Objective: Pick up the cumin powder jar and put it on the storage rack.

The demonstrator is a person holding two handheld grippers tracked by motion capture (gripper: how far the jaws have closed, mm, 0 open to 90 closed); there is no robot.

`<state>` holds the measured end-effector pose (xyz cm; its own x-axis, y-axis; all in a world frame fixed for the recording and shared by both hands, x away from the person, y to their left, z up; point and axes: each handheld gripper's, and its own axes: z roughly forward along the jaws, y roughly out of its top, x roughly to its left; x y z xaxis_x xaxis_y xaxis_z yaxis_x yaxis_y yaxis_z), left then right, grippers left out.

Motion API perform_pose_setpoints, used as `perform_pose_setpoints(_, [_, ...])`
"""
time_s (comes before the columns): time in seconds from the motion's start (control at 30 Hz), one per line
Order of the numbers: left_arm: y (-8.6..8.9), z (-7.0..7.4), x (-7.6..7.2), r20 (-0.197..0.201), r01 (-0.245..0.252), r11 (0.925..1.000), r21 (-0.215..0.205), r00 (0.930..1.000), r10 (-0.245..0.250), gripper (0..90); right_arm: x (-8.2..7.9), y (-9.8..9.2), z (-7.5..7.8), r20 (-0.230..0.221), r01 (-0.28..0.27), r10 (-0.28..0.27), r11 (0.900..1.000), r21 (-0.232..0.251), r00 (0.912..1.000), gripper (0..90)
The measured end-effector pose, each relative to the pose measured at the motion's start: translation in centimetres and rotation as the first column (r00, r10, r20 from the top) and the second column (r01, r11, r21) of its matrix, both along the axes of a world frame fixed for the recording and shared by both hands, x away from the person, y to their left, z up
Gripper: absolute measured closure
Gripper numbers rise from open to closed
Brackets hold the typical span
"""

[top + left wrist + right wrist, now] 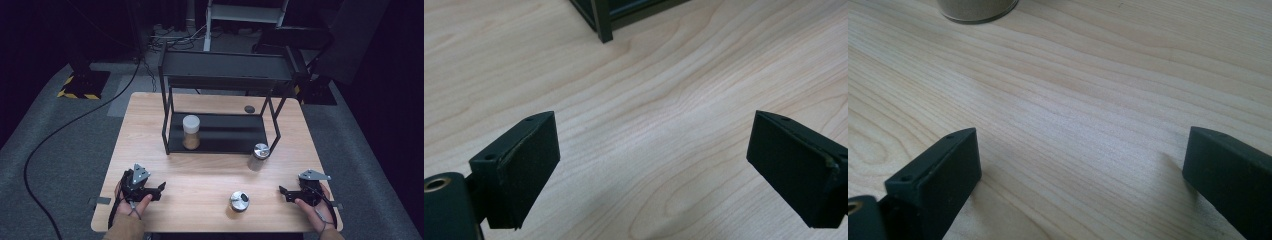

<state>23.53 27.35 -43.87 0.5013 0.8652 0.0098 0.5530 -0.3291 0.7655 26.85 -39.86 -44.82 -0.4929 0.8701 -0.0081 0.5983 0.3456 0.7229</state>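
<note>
jars: three are standing on the table; a white-lidded jar point(191, 132) with brown fill is sitting on the rack's bottom shelf at its left end, a silver-lidded jar point(258, 157) is standing just in front of the rack's right leg, and a near jar point(239, 202) is standing between the two grippers, closer to the right one.
risk, largest: the near jar is looking easy to tip if a jaw is swinging in from the side and catching its lid instead of straddling its body.
risk, smaller: the silver-lidded jar is standing so close to the rack point(220, 75) that lifting it carelessly is likely to knock the leg.
left gripper point(160, 191): resting low at the near left corner, jaws standing wide, nothing between them.
right gripper point(284, 192): resting at the near right corner, jaws wide, gripping nothing, the near jar's base showing far ahead in its own view point(977, 10).
table point(200, 175): pale wood grain, smooth, likely letting a nudged jar slide.
room: dark, grey carpet, a cable point(60, 130) curving across the floor on the left, hazard-striped bases at the far corners.
</note>
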Motion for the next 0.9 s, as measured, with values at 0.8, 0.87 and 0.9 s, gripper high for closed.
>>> perform_pose_setpoints(0.8, [-0.2, -0.9, 1.4, -0.097, -0.021, 0.9994, 0.028, 0.995, 0.023, 4.5, 0.0, 0.0, 0.0, 0.0, 0.001, -0.001, 1.0, 0.001, 1.0, 2.3])
perform_pose_setpoints(0.87, [-0.2, -0.9, 1.5, -0.1, -0.018, 0.9993, 0.032, 0.9948, 0.021, 3.8, 0.0, 0.0, 0.0, 0.0, 0.001, -0.001, 1.0, 0.001, 1.0, 2.3])
perform_pose_setpoints(0.9, [-0.2, -0.9, 1.5, -0.102, -0.015, 0.9994, 0.033, 0.9946, 0.018, 2.9, 0.0, 0.0, 0.0, 0.0, 0.001, -0.001, 1.0, 0.001, 1.0, 2.3])
